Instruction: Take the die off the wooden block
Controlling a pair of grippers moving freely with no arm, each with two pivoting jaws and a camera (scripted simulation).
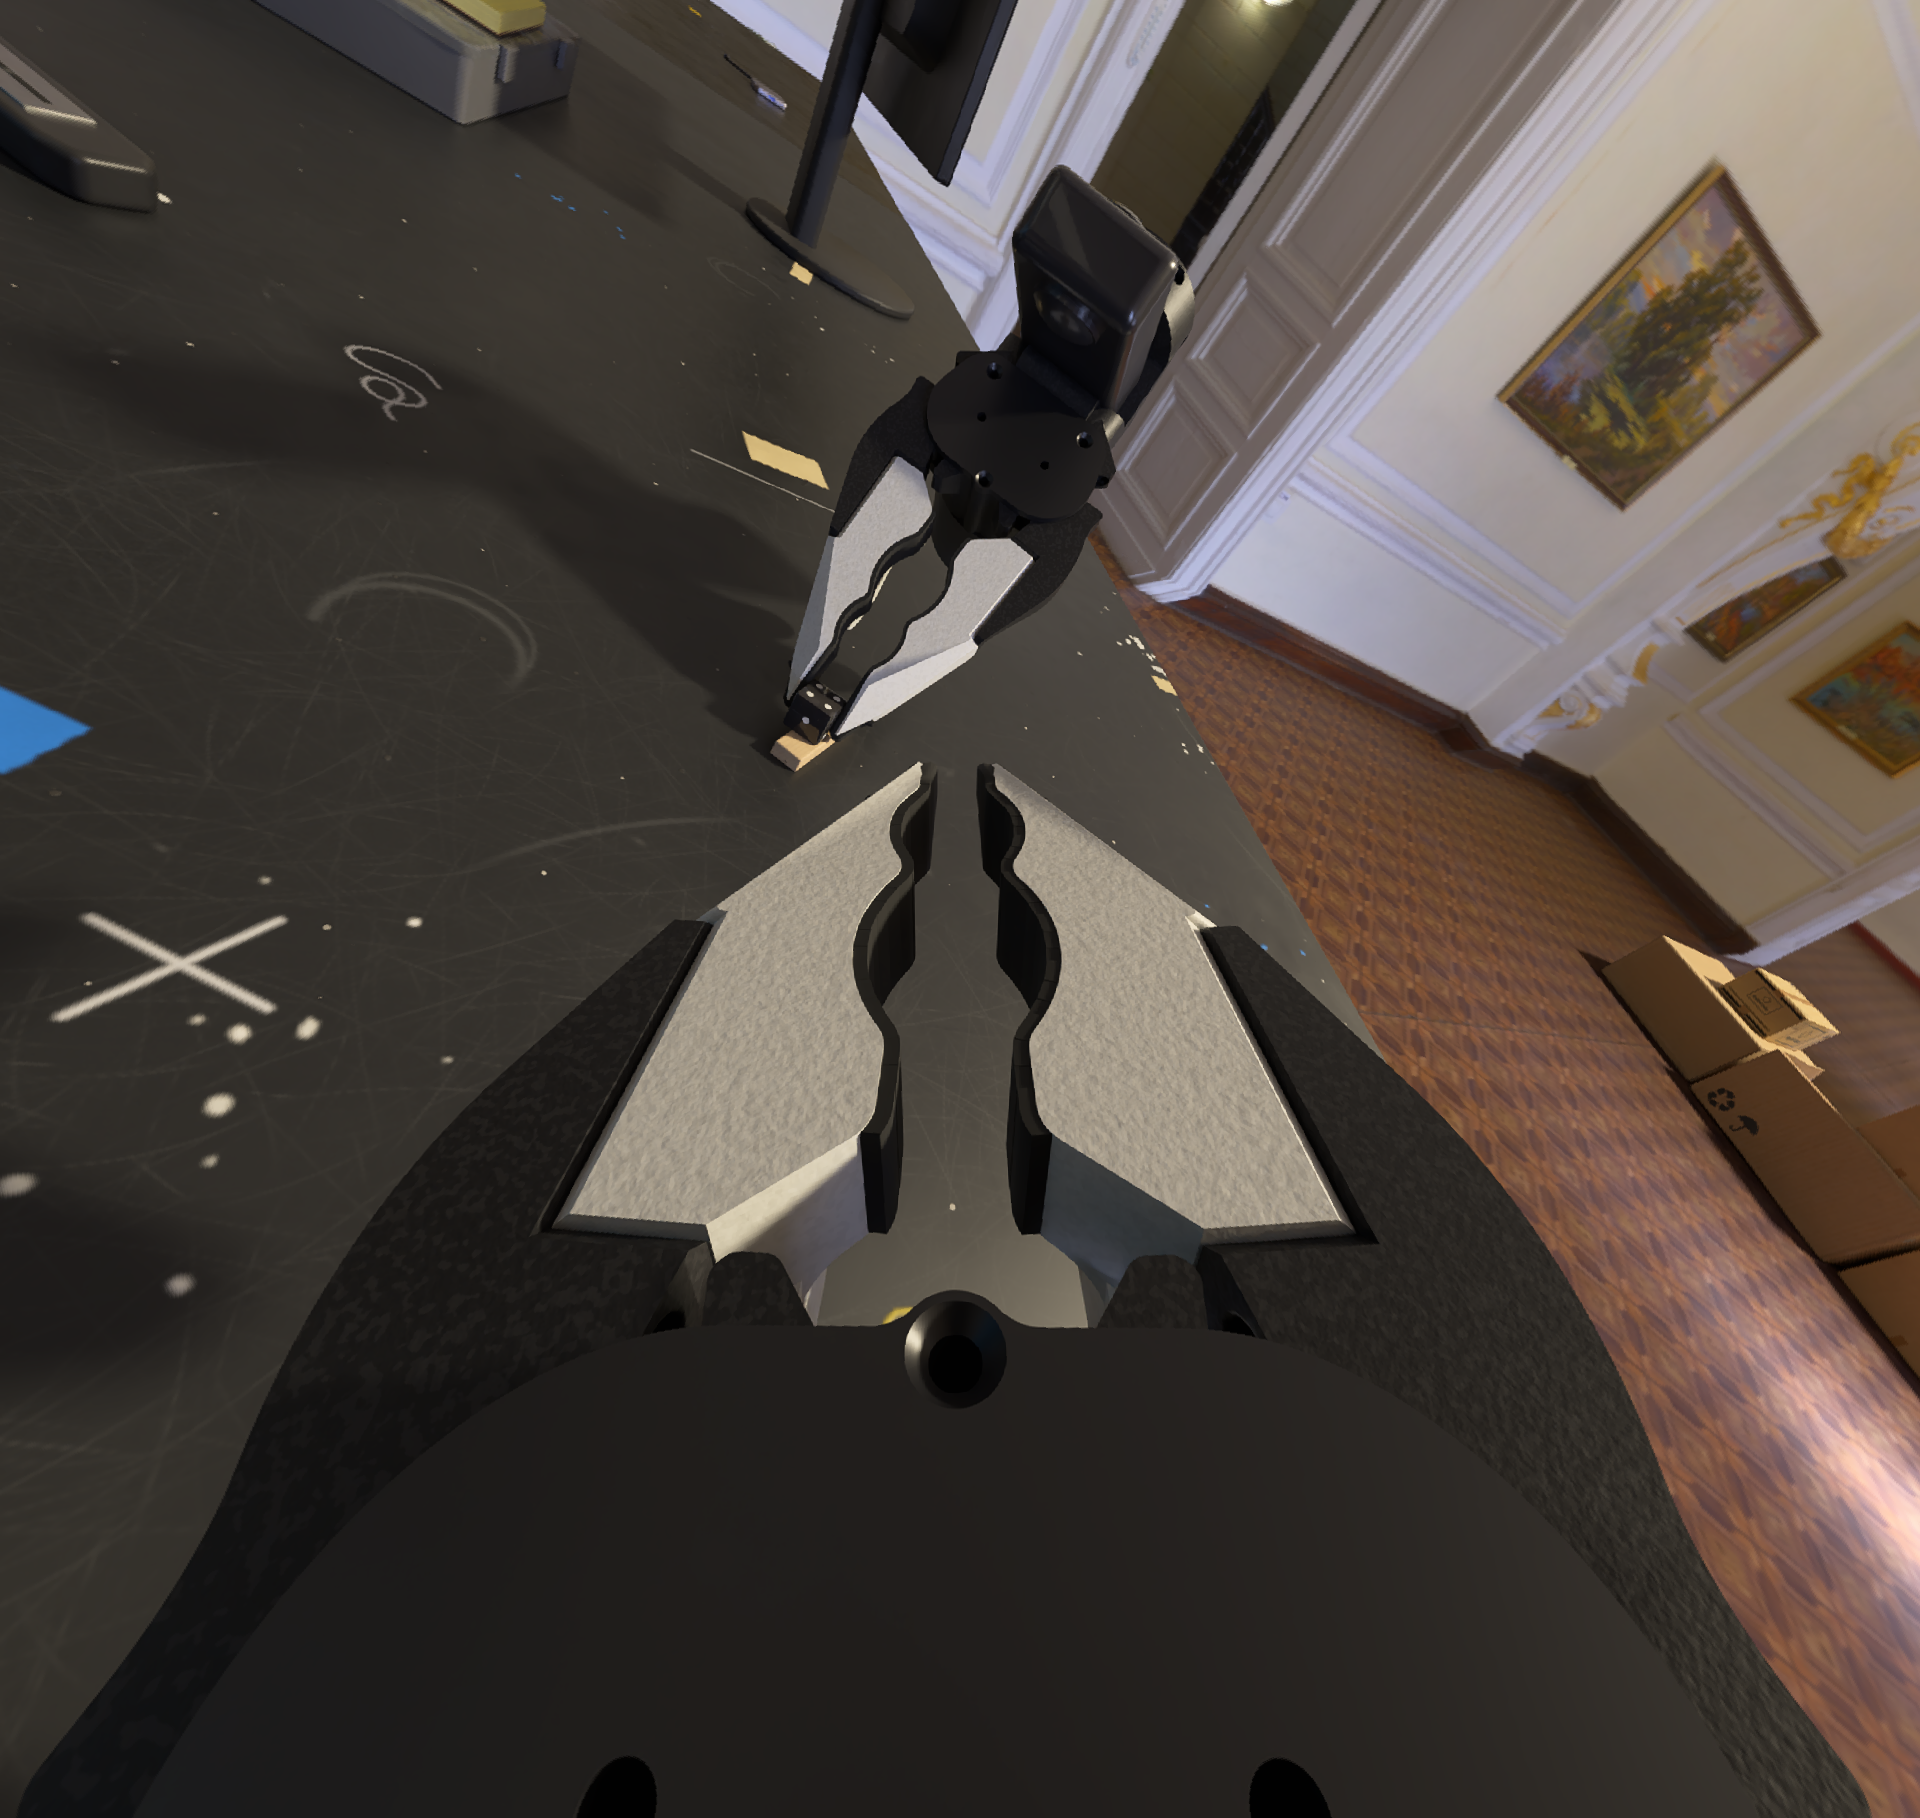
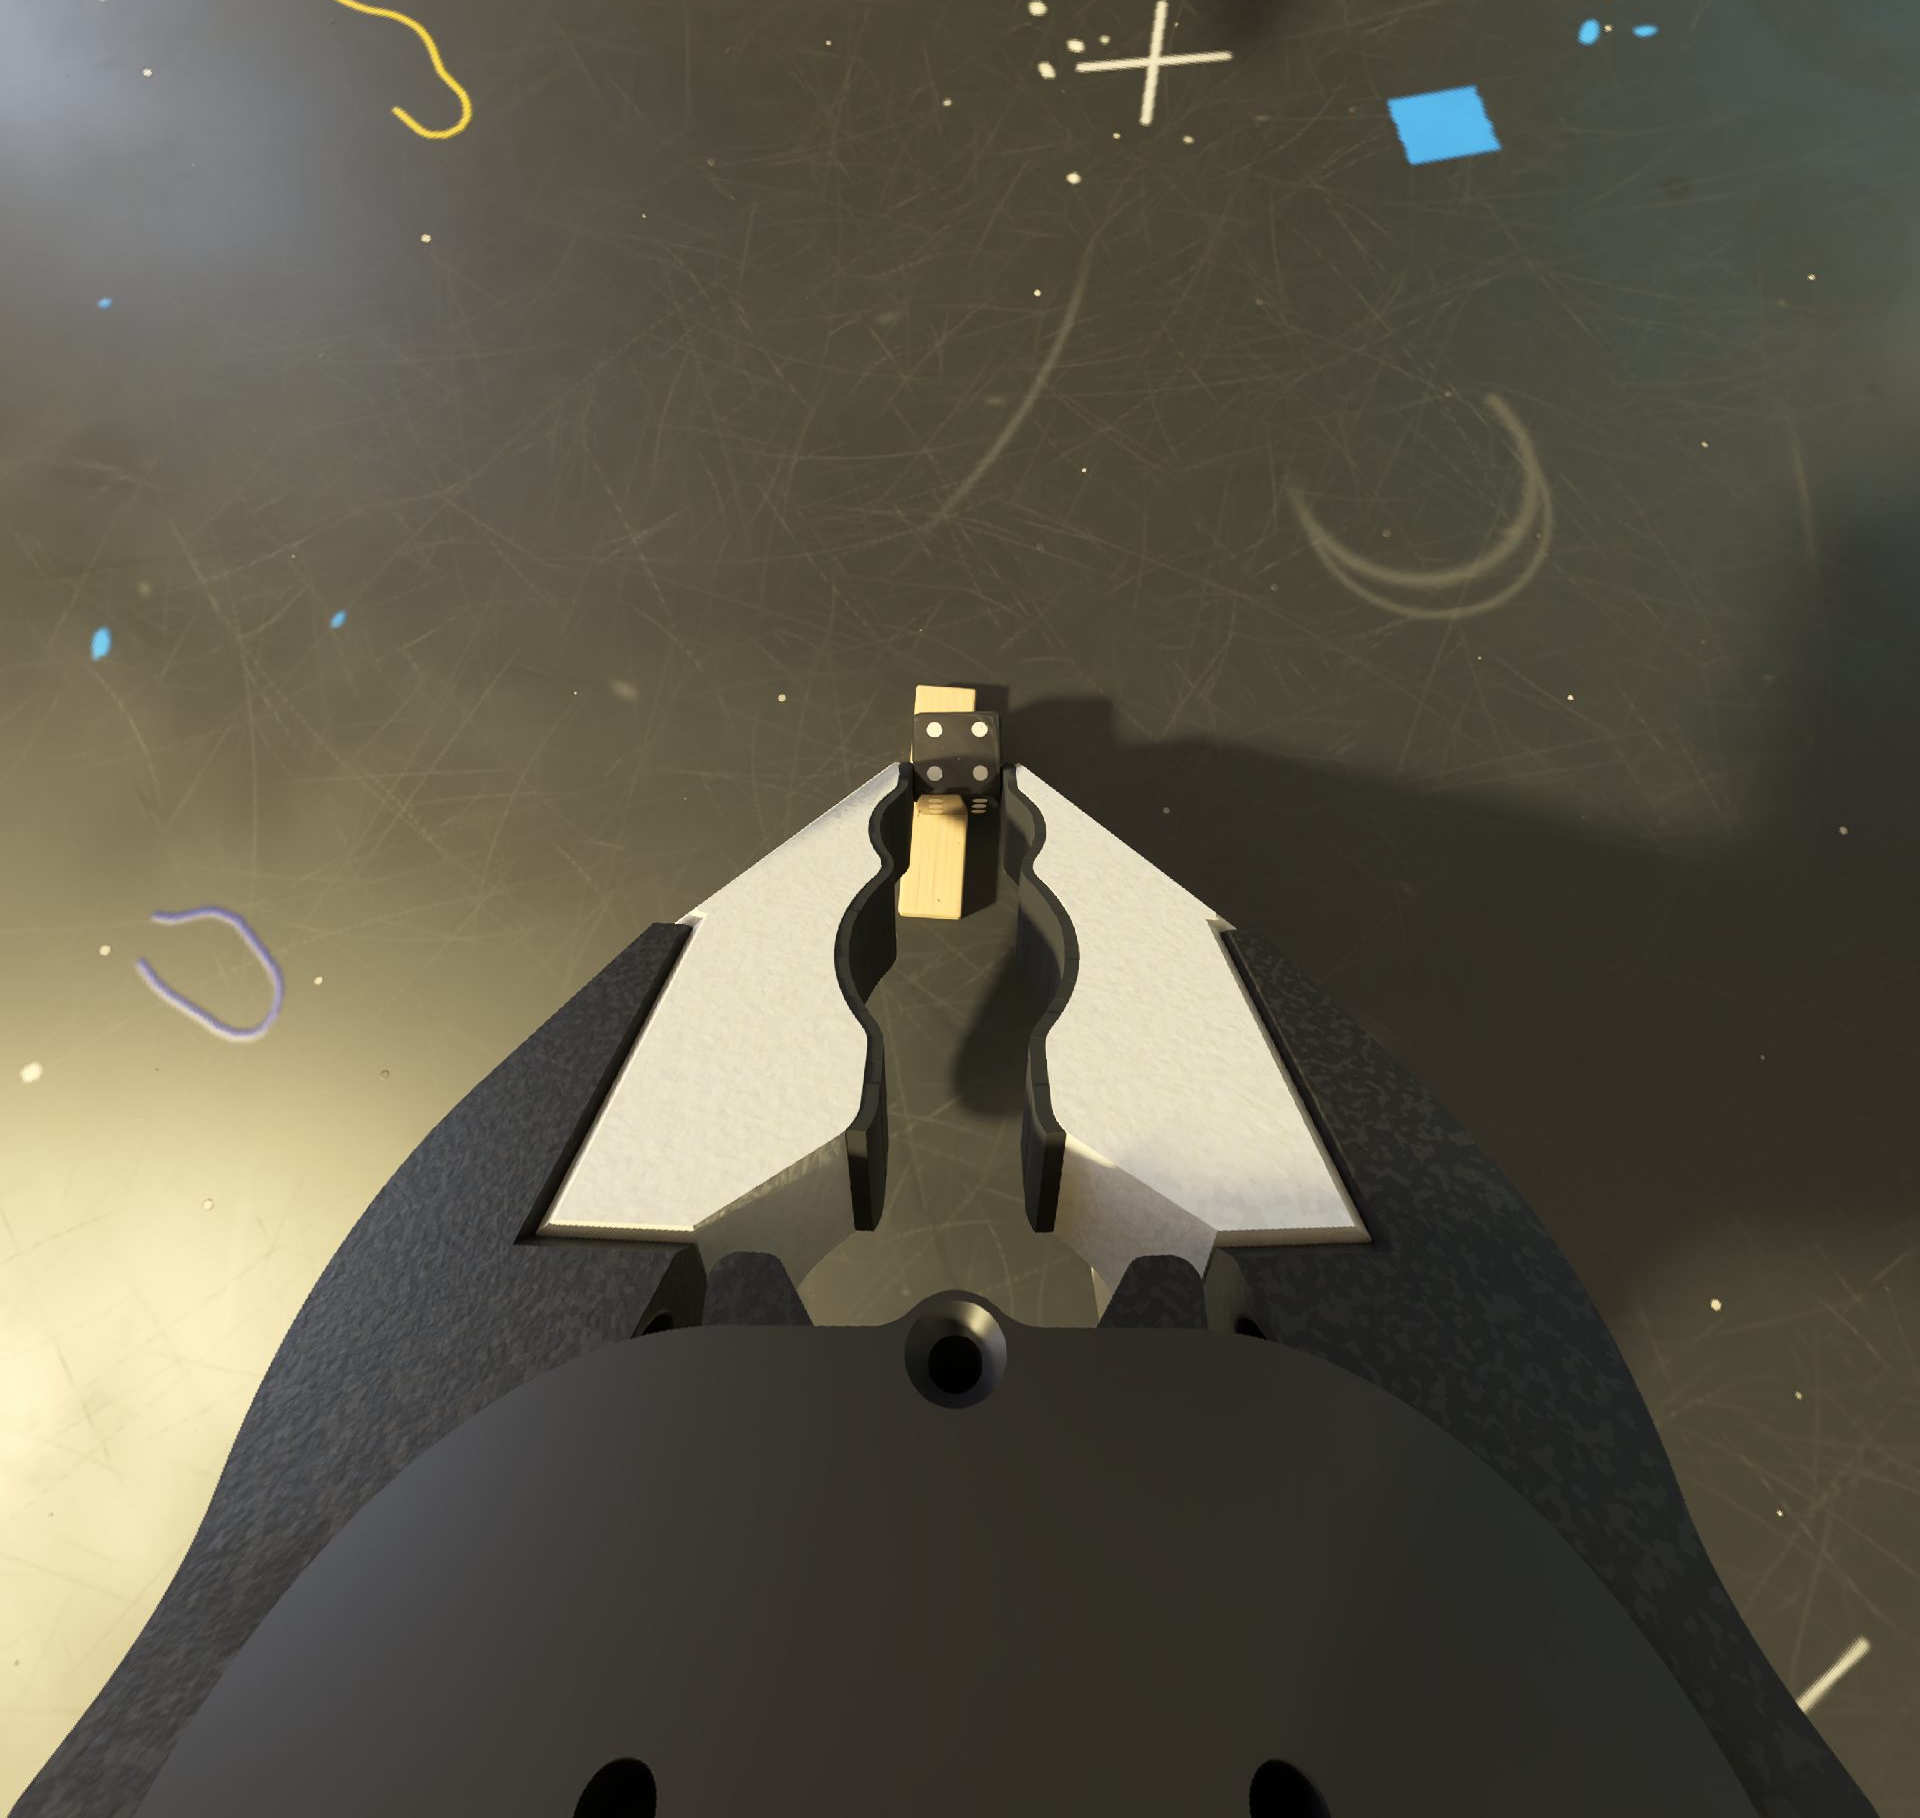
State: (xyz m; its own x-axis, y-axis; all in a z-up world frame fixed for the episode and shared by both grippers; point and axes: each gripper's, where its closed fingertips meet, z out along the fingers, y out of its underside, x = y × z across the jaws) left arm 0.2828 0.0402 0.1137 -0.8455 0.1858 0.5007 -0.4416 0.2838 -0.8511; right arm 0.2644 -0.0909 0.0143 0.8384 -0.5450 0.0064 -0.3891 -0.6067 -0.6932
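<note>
The right gripper [image 2: 956, 769] is pinching the black die [image 2: 957, 752] above the wooden block [image 2: 935, 859], near the worktop's [image 1: 416, 521] edge. The left gripper [image 1: 954, 769], nearly closed and empty, is showing only in its own view.

The die [image 2: 956, 752] is black with white dots. The block [image 2: 933, 869] under it is pale wood; the table [image 2: 623, 418] is scratched black.

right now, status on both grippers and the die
Right gripper tips flank small black white-pipped die; grip unconfirmed. Die over pale wooden block. Left gripper empty, narrowly open, short of it. Nothing in the way.
</note>
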